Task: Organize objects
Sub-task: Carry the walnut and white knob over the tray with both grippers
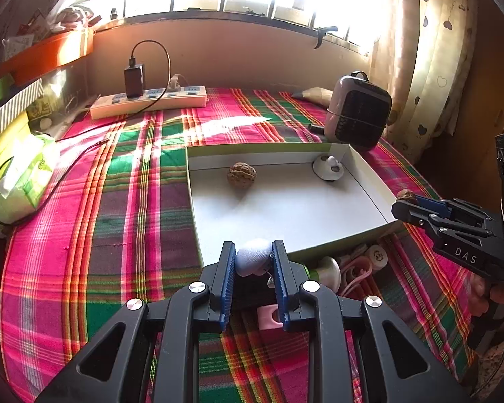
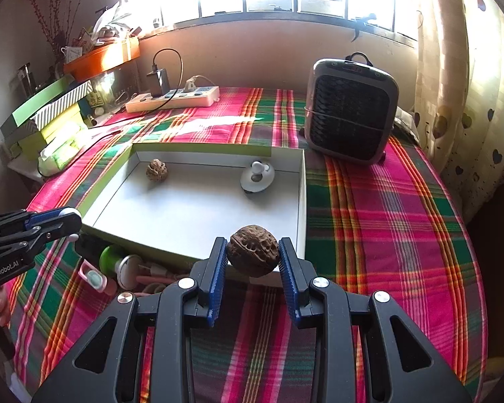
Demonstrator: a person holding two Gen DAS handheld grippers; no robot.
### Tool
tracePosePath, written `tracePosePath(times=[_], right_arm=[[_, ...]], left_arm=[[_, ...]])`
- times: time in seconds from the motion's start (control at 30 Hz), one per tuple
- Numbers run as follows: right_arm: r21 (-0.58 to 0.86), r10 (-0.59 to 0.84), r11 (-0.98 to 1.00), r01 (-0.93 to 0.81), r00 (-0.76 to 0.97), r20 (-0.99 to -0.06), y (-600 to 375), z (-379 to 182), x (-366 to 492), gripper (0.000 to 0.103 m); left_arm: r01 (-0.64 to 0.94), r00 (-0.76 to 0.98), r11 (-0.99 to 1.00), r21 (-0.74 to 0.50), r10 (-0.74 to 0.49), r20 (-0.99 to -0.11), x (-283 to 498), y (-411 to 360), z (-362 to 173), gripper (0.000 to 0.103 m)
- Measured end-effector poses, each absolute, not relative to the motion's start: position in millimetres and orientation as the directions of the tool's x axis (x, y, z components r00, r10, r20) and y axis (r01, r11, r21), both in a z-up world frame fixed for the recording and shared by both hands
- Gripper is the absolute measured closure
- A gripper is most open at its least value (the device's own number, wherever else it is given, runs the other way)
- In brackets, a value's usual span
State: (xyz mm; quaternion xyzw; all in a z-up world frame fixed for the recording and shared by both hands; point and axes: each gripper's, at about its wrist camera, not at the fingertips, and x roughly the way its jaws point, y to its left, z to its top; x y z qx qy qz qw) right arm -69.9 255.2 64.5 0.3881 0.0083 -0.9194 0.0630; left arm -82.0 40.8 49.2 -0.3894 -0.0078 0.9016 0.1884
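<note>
Right gripper (image 2: 253,258) jaws pinching a walnut (image 2: 253,254); left gripper (image 1: 253,261) jaws pinching a pale, perhaps fabric ball (image 1: 252,259).

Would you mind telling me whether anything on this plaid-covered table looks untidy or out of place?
Nothing looks spilled or damaged. The only untidy spot is a jumble of small items, including a pink cord and a green-and-white piece, lying on the plaid cloth just outside the near wall of the white cardboard tray.
</note>
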Motion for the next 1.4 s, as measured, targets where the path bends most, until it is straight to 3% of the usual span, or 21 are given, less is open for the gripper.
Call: tracePosePath(times=[0.73,1.4], right_arm=[[0.034,-0.199,-0.963,0.267,-0.625,-0.755,214,58,-163,0.071],[-0.011,-0.188,-0.938,0.345,-0.538,-0.821,178,29,-212,0.071]], left_arm=[[-0.34,-0.595,-0.928,-0.149,0.336,-0.73,-133,58,34,0.083],[-0.357,-0.59,-0.929,-0.094,0.302,-0.749,-156,70,20,0.083]])
